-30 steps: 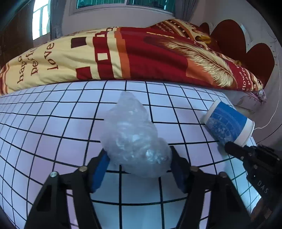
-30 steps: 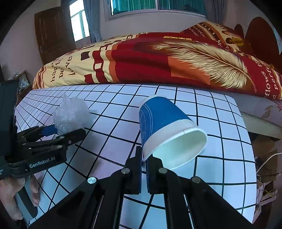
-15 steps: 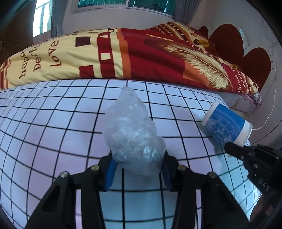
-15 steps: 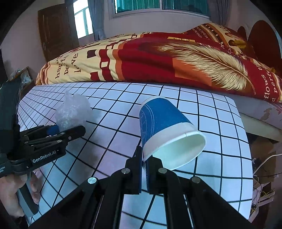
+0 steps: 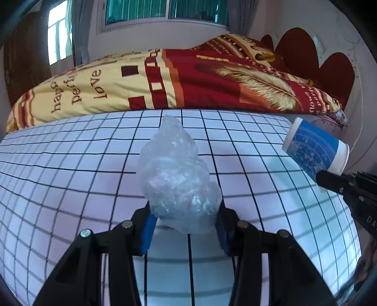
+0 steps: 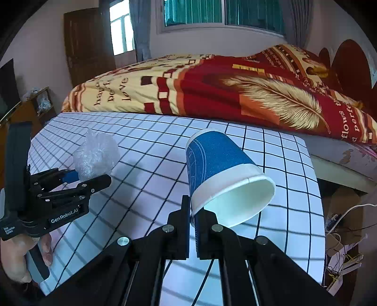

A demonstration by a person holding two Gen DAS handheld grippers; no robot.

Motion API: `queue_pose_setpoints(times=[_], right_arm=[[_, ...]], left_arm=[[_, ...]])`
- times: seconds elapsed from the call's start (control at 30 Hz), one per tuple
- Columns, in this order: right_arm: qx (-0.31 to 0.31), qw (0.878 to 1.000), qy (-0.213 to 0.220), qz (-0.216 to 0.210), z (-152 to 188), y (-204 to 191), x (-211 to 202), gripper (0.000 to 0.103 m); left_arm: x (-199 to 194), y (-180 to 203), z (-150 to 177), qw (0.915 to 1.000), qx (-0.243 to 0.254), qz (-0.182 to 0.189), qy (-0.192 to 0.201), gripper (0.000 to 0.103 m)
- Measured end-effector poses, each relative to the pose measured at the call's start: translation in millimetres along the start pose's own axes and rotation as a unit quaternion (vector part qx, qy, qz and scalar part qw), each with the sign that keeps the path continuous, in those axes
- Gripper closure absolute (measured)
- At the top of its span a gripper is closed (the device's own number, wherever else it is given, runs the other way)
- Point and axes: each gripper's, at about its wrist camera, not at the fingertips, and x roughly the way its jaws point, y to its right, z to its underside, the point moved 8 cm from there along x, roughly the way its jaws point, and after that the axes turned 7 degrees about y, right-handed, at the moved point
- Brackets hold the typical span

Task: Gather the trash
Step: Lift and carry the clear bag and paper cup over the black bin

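The crumpled plastic wad (image 5: pixel 175 181) is clamped between the left gripper (image 5: pixel 185 227) fingers, its long axis pointing away from them above the gridded surface (image 5: pixel 70 179). The blue paper cup (image 6: pixel 220 174) is pinched by its rim wall in the closed right gripper (image 6: pixel 192 229) fingers, mouth toward the camera. Only the right wrist view shows the cup's empty inside and the hand (image 6: pixel 16 261) carrying the left tool; no bin is seen in either.

White sheet w/ black grid (image 5: pixel 70 169) covers the near surface; behind it a bed w/ red-and-yellow quilt (image 6: pixel 212 89), big feather print, words like "love" on the yellow part; dark red scalloped headboard (image 5: pixel 334 68) at right; window w/ teal curtains (image 6: pixel 221 14) on the back wall; dark wooden door (image 6: pixel 87 44) left; tangle of cables (image 6: pixel 344 244) low at right.
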Motion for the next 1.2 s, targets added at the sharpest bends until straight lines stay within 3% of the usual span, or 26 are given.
queue_pose_setpoints(times=[0.6, 1.2], right_arm=[[0.01, 0.999, 0.043, -0.001, 45.6, -33.0, -124.4, 0.099], [0.026, 0.997, 0.066, 0.028, 110.9, -26.7, -228.8, 0.099]], left_arm=[[-111.3, 46.5, 22.1, 0.9961, 0.067, 0.01, 0.056, 0.057], [-174.0, 94.0, 54.8, 0.9932, 0.065, 0.053, 0.081, 0.057]])
